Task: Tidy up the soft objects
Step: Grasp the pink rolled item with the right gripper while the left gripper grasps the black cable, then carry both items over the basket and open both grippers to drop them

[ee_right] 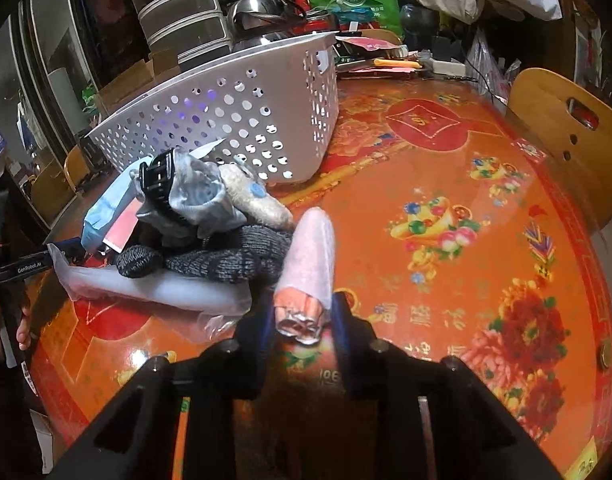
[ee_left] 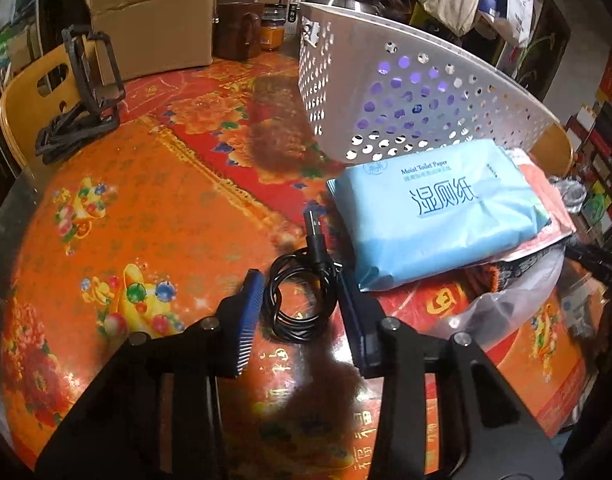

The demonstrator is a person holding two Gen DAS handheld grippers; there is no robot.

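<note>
My left gripper (ee_left: 299, 292) is open with its blue pads on either side of a coiled black USB cable (ee_left: 299, 300) lying on the table. A light blue pack of moist toilet paper (ee_left: 438, 210) lies just right of it, in front of a white perforated basket (ee_left: 410, 96). My right gripper (ee_right: 303, 316) is shut on a pink rolled soft item in a clear sleeve (ee_right: 312, 256), which points away from me. Left of it is a pile: dark knit gloves (ee_right: 225, 258), a grey cloth (ee_right: 197, 200), a black hair claw (ee_right: 159, 184), a beige sock (ee_right: 253, 198). The basket (ee_right: 233, 120) stands behind.
The round table (ee_right: 446, 208) has an orange and red floral cover. A clear plastic bag (ee_right: 157, 286) lies under the pile. A black folding stand (ee_left: 85, 92), a cardboard box (ee_left: 153, 20) and jars sit at the back. Wooden chairs (ee_right: 562, 128) flank the table.
</note>
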